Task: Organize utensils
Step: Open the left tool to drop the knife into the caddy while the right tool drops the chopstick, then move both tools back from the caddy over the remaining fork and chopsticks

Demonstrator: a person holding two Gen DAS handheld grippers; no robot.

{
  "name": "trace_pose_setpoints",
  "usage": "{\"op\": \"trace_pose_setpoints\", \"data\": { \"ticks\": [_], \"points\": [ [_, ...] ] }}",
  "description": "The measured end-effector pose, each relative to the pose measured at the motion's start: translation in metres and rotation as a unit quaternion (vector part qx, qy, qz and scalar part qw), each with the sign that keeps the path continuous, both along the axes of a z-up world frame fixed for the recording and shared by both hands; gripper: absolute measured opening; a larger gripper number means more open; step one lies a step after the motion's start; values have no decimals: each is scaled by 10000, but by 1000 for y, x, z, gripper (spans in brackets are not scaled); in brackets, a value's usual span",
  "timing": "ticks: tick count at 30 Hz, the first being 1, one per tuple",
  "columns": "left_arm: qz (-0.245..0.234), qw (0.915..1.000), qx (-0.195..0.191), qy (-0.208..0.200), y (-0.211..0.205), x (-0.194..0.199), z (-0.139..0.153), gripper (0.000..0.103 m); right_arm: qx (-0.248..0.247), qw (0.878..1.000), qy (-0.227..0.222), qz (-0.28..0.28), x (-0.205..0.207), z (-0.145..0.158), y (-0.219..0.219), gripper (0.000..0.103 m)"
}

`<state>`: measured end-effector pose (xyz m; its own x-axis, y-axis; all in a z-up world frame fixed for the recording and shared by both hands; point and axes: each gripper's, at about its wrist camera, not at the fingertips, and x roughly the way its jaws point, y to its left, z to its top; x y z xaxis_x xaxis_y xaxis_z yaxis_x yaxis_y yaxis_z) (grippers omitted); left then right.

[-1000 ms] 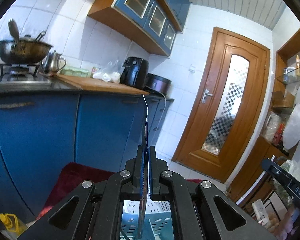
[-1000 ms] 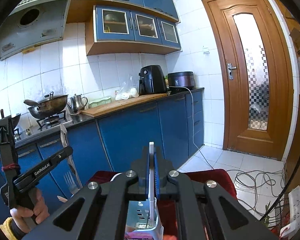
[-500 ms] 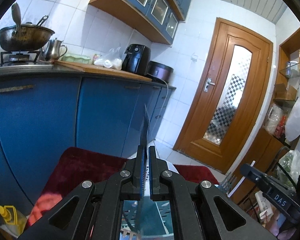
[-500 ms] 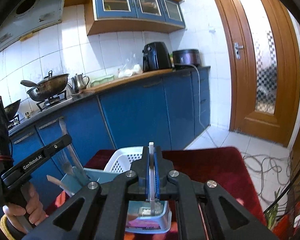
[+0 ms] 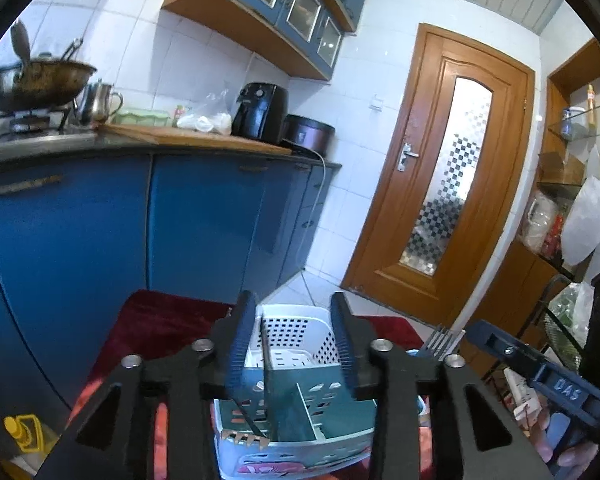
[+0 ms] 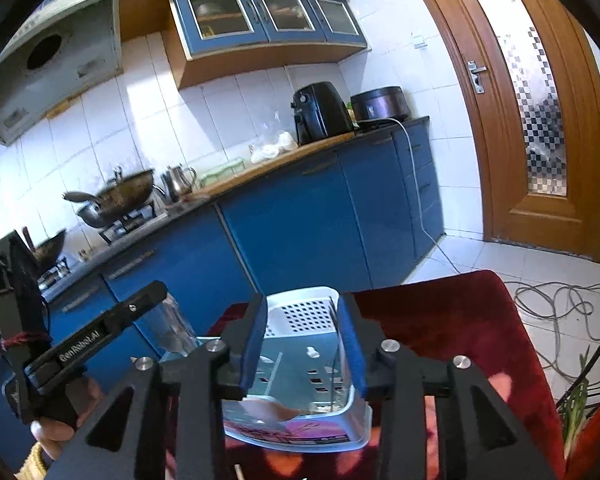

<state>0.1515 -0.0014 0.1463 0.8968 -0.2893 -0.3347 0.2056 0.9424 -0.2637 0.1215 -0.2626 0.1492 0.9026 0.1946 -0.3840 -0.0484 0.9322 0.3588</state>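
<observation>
A teal utensil caddy with a divider sits on a red cloth, in front of a white perforated basket. My left gripper is open above the caddy; a thin dark utensil stands in the caddy's left compartment, free of the fingers. A fork shows at the right, by the other gripper. In the right wrist view my right gripper is open over the caddy; a thin fork stands in it by the right finger. The white basket lies beyond.
Blue kitchen cabinets and a counter with a wok, kettle and air fryer stand behind. A wooden door is at the right. Cables lie on the tiled floor. A yellow bottle sits lower left.
Both grippers have opened and let go of their utensils, which now stand in the caddy. Both have come lower over the caddy.
</observation>
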Motion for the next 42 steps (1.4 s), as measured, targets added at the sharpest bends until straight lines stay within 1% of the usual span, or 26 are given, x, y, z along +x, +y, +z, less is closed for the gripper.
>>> {"op": "trace_pose_setpoints", "data": {
  "ticks": [3, 5, 12, 19, 21, 23, 26, 31, 38, 42],
  "points": [
    [-43, 10000, 51, -48, -1, -9, 7, 41, 45, 9999, -113, -15, -9, 7, -1, 43],
    [-72, 10000, 49, -40, -1, -14, 10, 42, 76, 9998, -158, -6, -14, 11, -1, 47],
    [-121, 9998, 136, 2, 1, -39, 24, 42, 114, 9997, -195, 45, -36, 18, 5, 48],
    [-145, 9995, 291, 51, 2, -69, 30, 43, -18, 9999, -101, 48, -59, 20, 17, 50],
    [-141, 9993, 325, 86, 2, -77, 31, 45, -45, 10000, -68, 52, -65, 18, 20, 52],
    [-146, 9992, 351, 132, 3, -86, 31, 46, -53, 10000, -31, 64, -72, 17, 23, 53],
    [-155, 9989, 399, 211, 3, -96, 29, 47, -54, 10000, 37, 67, -82, 13, 25, 55],
    [-154, 9978, 509, 389, 3, -114, 21, 47, -41, 9998, 186, 96, -97, 2, 29, 56],
    [-228, 9955, 510, 764, 5, -129, 2, 49, -24, 9991, 402, 161, -113, -15, 35, 58],
    [-290, 9941, 534, 896, 5, -135, -8, 49, 52, 9982, 561, 198, -120, -26, 37, 58]
  ]
}}
